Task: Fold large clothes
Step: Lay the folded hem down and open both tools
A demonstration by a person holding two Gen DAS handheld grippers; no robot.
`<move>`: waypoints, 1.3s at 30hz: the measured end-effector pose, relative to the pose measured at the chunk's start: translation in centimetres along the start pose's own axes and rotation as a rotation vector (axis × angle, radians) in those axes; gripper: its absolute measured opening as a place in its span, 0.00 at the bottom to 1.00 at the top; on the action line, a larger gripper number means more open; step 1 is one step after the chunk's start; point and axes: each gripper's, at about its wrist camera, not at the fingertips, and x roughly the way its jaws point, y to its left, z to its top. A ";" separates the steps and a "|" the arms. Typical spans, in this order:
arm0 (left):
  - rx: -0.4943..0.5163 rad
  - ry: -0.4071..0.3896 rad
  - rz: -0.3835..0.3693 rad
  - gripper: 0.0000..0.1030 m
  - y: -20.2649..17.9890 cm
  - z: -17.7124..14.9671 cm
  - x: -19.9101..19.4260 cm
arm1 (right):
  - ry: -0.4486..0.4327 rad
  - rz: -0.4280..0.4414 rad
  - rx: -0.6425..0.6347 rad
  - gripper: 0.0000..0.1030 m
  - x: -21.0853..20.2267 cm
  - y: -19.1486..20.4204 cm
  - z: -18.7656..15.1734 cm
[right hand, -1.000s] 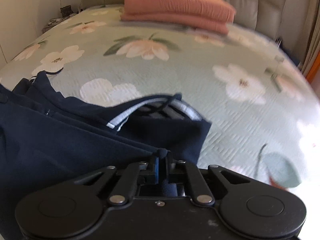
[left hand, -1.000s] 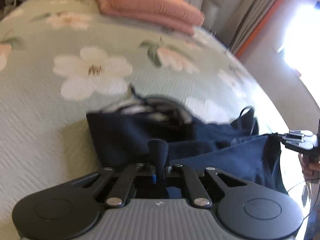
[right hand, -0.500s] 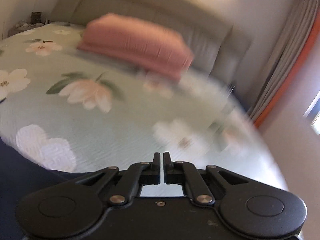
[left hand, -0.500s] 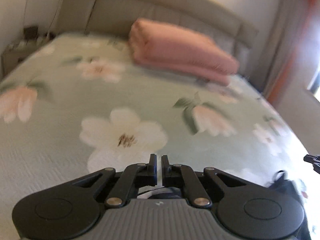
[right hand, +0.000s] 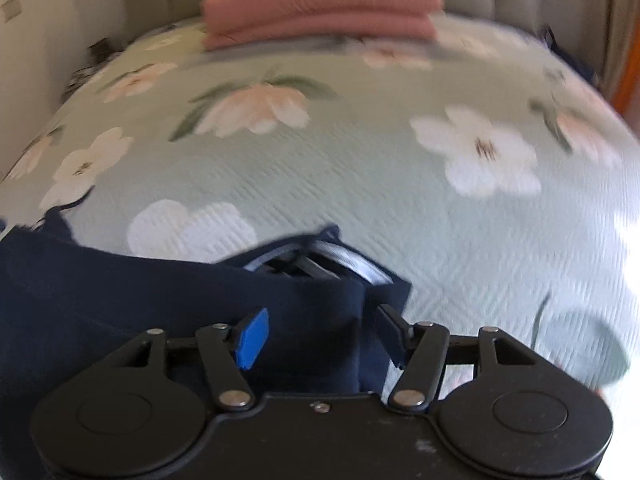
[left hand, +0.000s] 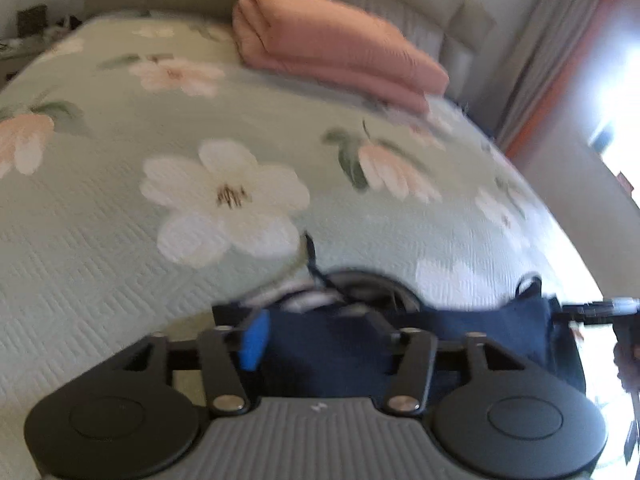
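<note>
Both sets of tongs stood spread wide with nothing clamped, the left tongs [left hand: 318, 336] and the right tongs [right hand: 322, 338] each low in its frame just above the navy garment [right hand: 168, 300]. That garment lay crumpled at the bottom of both frames on the flowered bed [left hand: 120, 240]. A folded pink blanket [left hand: 332, 52] sat at the top near the headboard [left hand: 400, 4].
</note>
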 end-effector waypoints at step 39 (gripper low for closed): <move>0.236 -0.068 0.161 0.23 -12.9 -4.1 -6.3 | -0.141 -0.126 -0.330 0.10 -11.6 10.3 -6.4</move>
